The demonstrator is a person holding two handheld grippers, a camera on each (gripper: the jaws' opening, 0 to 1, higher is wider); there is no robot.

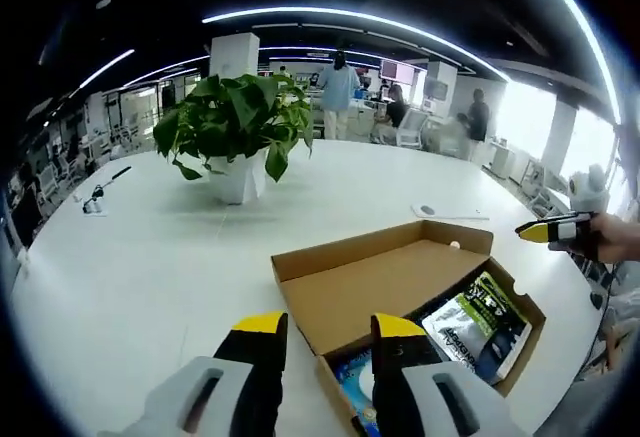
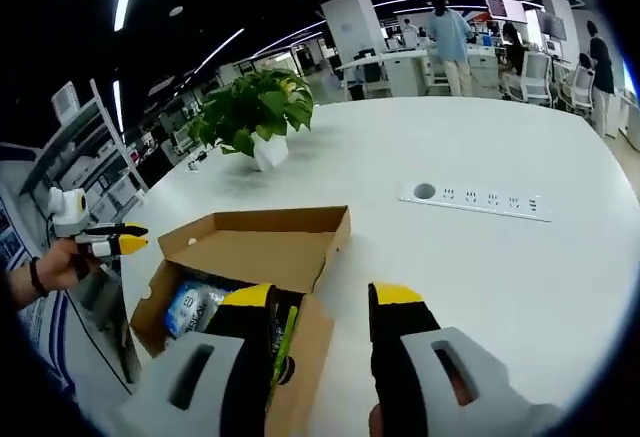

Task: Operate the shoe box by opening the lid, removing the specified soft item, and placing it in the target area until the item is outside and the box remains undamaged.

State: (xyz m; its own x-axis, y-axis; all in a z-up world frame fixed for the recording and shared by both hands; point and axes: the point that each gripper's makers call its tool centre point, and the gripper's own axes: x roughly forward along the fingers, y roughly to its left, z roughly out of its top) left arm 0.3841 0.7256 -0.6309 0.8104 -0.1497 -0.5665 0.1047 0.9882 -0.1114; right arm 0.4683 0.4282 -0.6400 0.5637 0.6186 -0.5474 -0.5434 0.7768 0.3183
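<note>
White bench [image 1: 130, 277] stretches out, potted plant [image 1: 238, 127] behind; shoe box [image 1: 400, 292] lies lid-open, soft packets [image 1: 485, 322] inside. Left gripper [image 1: 325, 332] and right gripper [image 2: 320, 307] hover, jaws apart, empty.

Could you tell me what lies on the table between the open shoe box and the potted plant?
Nothing: in the left gripper view, the white table is bare between the shoe box and the potted plant. The right gripper view shows the same.

Open shoe box [image 1: 400, 287] on white table [image 1: 150, 257] — left tool [image 1: 328, 342] spread, empty.
</note>
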